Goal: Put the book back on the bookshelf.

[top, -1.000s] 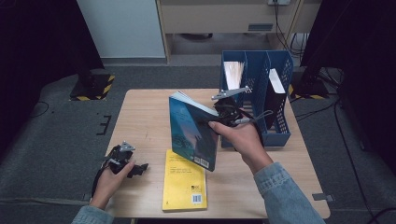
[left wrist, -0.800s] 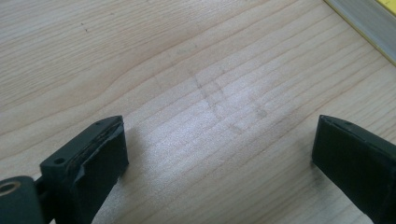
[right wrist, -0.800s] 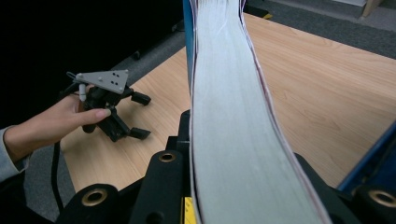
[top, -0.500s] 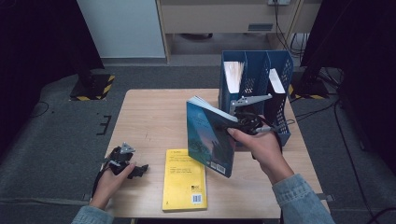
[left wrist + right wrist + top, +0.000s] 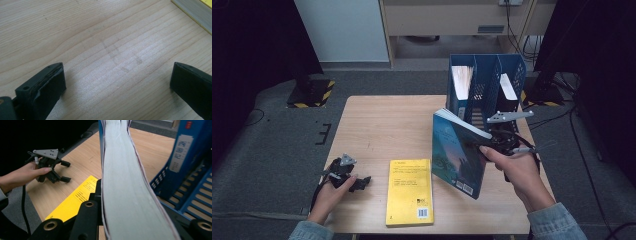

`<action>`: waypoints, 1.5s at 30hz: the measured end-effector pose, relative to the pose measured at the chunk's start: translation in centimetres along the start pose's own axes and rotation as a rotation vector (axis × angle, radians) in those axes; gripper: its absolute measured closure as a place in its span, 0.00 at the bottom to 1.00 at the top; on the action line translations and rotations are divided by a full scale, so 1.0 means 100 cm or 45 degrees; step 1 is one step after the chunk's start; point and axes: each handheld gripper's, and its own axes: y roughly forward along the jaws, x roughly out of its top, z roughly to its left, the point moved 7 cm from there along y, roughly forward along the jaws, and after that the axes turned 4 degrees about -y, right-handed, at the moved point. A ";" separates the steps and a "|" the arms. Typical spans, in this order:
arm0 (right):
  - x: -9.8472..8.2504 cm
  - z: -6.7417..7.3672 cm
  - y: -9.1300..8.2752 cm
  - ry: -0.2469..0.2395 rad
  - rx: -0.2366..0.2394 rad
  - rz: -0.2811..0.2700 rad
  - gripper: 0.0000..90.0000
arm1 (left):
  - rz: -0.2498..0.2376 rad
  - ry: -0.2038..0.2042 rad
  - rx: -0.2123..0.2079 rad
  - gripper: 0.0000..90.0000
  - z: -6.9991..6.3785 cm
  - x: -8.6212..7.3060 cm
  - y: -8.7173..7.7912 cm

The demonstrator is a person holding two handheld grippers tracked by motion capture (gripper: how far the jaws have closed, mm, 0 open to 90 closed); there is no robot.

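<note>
Blue rack (image 5: 486,80): stands at the bench's (image 5: 382,125) far right edge; its slots hold white papers (image 5: 461,80), upright.
Yellow book (image 5: 410,191): lies flat near the front edge, between the two hands.
Teal book (image 5: 457,155): held upright and tilted, off the bench, just in front of the rack.
Right tool (image 5: 484,147): clamped tight on the teal book's edge.
Left tool (image 5: 357,184): resting on the bench left of the yellow book, jaws wide apart, nothing between them.
</note>
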 end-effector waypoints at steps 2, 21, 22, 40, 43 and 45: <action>-0.002 -0.002 -0.006 0.000 -0.011 -0.006 0.82 | -0.001 -0.001 0.001 0.00 0.000 0.000 0.000; 0.009 -0.025 -0.052 0.135 -0.022 -0.065 0.82 | -0.015 -0.010 0.003 0.00 -0.001 -0.001 0.000; 0.009 -0.027 -0.053 0.144 -0.021 -0.070 0.82 | -0.016 -0.009 0.003 0.00 -0.001 -0.001 0.000; 0.026 -0.059 -0.091 0.244 -0.075 -0.158 0.82 | -0.017 -0.010 0.004 0.00 -0.001 0.000 0.000; 0.031 -0.063 -0.097 0.259 -0.083 -0.176 0.82 | -0.018 -0.011 0.004 0.00 -0.001 0.000 0.000; 0.035 -0.066 -0.100 0.268 -0.091 -0.184 0.82 | -0.019 -0.011 0.004 0.00 -0.002 0.000 0.000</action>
